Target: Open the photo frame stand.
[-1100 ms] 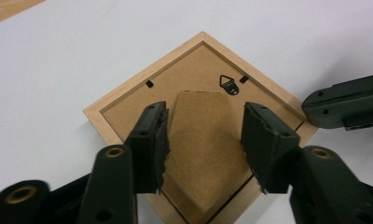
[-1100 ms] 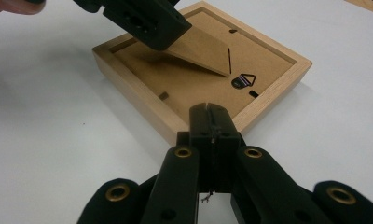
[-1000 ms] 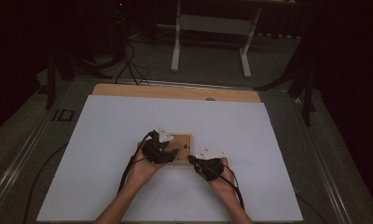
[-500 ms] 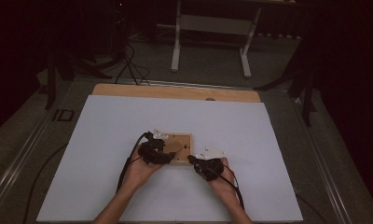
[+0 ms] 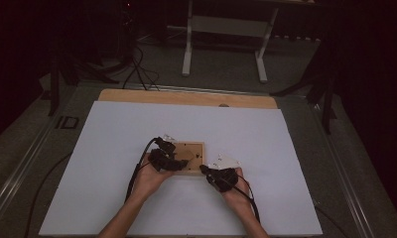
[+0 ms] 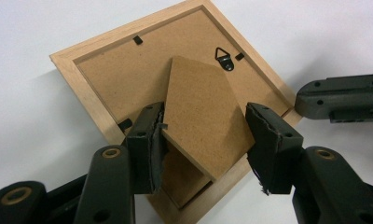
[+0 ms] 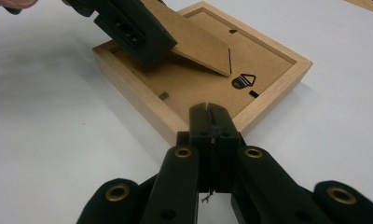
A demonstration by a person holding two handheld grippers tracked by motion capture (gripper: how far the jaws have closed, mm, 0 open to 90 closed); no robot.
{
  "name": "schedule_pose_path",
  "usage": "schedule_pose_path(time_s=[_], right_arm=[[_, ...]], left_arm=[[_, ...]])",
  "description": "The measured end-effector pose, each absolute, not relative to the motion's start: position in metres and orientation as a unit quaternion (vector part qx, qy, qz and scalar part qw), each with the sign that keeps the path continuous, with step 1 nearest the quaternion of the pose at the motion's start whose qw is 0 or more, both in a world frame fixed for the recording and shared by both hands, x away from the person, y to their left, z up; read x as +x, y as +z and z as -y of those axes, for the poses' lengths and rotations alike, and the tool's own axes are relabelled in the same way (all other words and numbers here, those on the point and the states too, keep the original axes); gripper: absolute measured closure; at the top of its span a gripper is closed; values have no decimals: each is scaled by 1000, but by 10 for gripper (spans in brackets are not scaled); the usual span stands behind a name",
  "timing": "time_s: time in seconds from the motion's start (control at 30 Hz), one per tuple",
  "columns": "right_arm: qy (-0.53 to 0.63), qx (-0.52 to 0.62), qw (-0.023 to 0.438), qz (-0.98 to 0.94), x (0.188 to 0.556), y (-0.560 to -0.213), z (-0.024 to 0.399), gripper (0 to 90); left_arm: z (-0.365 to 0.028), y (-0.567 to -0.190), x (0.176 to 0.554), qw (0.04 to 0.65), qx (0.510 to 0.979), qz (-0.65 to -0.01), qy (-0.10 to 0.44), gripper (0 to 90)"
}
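A light wooden picture frame [image 5: 191, 150] lies face down on the white table, its brown back up [image 6: 119, 70] [image 7: 268, 60]. Its hardboard stand flap [image 6: 203, 107] [image 7: 198, 39] is lifted at a tilt. My left gripper [image 5: 179, 162] [image 6: 203, 135] straddles the flap; its jaws have just been closing and both pads meet the flap's edges. In the right gripper view it shows at the top left [image 7: 133, 28]. My right gripper [image 5: 204, 169] [image 7: 211, 116] is shut with nothing in it, its tip on the frame's near rim [image 6: 338, 95]. A black triangular hanger [image 6: 224, 58] [image 7: 243, 80] sits on the back.
The white sheet [image 5: 112, 148] covers most of the table, with a wooden strip [image 5: 186, 97] along its far edge. Beyond stand white table legs [image 5: 188, 44] and dark cables [image 5: 137, 64] on the floor. Cables trail from both grippers toward the person.
My left gripper has shifted slightly toward the near edge over the frame. The right gripper has kept still at the frame's right corner.
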State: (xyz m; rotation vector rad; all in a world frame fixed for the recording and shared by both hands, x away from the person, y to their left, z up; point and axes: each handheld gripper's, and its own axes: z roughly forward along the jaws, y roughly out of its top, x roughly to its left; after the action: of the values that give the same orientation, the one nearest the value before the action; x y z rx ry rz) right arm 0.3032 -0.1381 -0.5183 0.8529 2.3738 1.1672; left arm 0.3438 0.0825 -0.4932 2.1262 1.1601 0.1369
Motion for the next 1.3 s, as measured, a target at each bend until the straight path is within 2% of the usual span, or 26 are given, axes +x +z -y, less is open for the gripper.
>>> schedule_pose_path(time_s=[0.57, 0.9, 1.07, 1.3], right_arm=[[413, 302, 180, -840, 304, -518, 139, 878], [413, 302, 179, -840, 304, -518, 139, 870], [413, 301, 178, -841, 304, -518, 139, 862], [411, 300, 171, -844, 305, -517, 140, 784]], left_arm=[[-85, -491, 351, 365, 810, -458, 32, 460], [-83, -494, 354, 358, 808, -467, 15, 510], [-81, -493, 353, 347, 816, -462, 24, 526], [-79, -491, 347, 353, 821, -445, 55, 528]])
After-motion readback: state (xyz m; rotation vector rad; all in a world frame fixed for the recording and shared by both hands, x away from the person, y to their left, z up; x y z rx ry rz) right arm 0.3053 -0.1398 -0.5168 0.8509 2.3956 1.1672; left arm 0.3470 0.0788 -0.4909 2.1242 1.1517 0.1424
